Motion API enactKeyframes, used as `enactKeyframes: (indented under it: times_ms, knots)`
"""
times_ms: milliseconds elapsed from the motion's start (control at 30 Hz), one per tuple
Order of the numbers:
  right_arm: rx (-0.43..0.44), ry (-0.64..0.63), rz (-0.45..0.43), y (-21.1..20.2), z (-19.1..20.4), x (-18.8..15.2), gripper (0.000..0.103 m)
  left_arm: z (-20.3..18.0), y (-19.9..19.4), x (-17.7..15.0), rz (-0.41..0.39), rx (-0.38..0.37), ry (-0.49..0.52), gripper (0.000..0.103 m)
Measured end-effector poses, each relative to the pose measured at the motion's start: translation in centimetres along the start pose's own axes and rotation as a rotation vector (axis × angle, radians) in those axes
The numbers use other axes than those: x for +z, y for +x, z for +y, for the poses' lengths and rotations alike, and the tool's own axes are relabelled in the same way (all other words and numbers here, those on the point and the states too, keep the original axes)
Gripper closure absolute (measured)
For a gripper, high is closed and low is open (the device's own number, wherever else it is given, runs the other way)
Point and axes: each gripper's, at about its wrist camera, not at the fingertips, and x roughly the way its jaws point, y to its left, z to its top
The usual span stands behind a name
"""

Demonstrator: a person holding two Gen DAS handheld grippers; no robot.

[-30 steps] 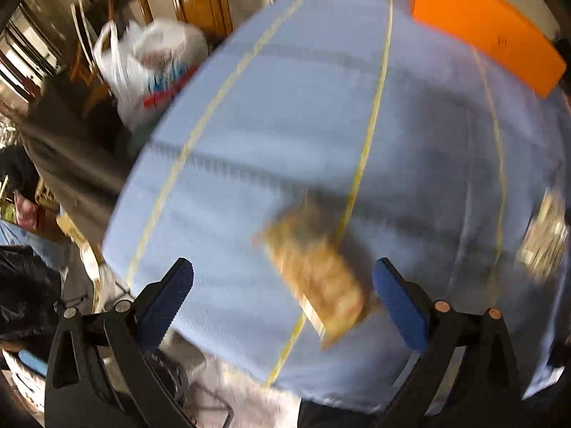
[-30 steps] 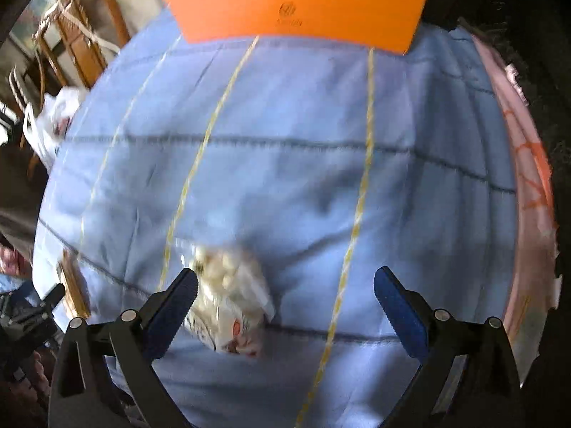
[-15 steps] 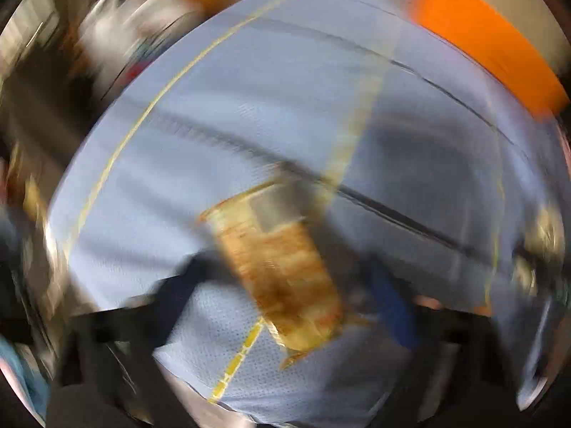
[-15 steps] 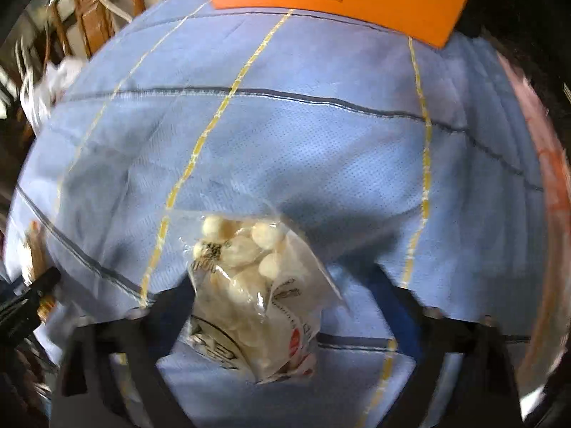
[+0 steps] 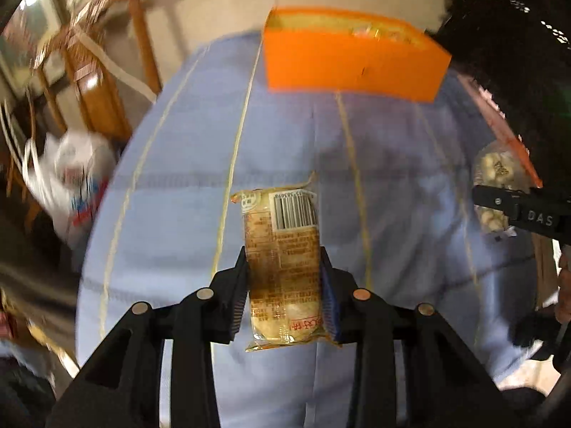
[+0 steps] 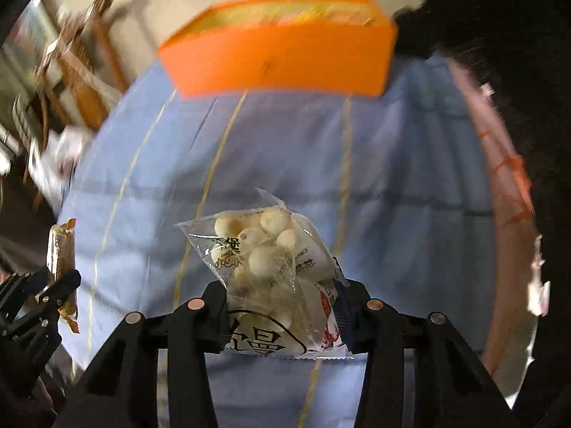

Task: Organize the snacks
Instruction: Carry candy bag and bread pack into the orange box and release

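The left claw (image 5: 284, 285) is clamping a golden biscuit packet (image 5: 282, 264) above the blue-clothed desk (image 5: 392, 149); the right claw (image 6: 282, 306) is gripping a clear bag of pale round snacks (image 6: 271, 264), both facing the orange box (image 6: 282, 64) at the far edge.

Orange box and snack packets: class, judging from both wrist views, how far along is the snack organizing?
Done: some packets already show inside the orange box at the far edge of the blue cloth.
In hand: the left gripper clamps a barcoded biscuit packet; the right gripper clamps a clear bag of small round buns.
Left: neither is in the box yet.
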Motion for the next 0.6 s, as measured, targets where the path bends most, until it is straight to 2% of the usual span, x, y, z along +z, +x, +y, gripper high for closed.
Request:
enactKeyframes:
  times_ms: [133, 267, 333, 400, 533, 600]
  knots:
    - [-0.059, 0.087, -0.087, -1.8, -2.6, 3.2, 0.057, -0.5, 0.8, 5.6, -0.054, -0.001, 0.036, 0.068]
    - [-0.091, 0.161, -0.153, -2.7, -4.8, 7.1, 0.057, -1.5, 2.6, 11.6, -0.092, -0.043, 0.072, 0.068]
    - [-0.095, 0.178, -0.185, -2.8, -5.0, 9.2, 0.057, -1.9, 3.6, 15.5, -0.119, -0.069, 0.077, 0.068]
    - [-0.094, 0.167, -0.216, -2.4, -4.9, 12.2, 0.057, -2.3, 4.2, 18.8, -0.151, -0.087, 0.08, 0.068]
    - [-0.079, 0.139, -0.259, -1.8, -5.4, 17.1, 0.057, -4.6, 5.7, 25.3, -0.221, -0.053, 0.155, 0.068]
    - [-0.071, 0.104, -0.273, -0.6, -5.1, 20.1, 0.057, -5.0, 7.0, 28.4, -0.236, -0.045, 0.156, 0.068]
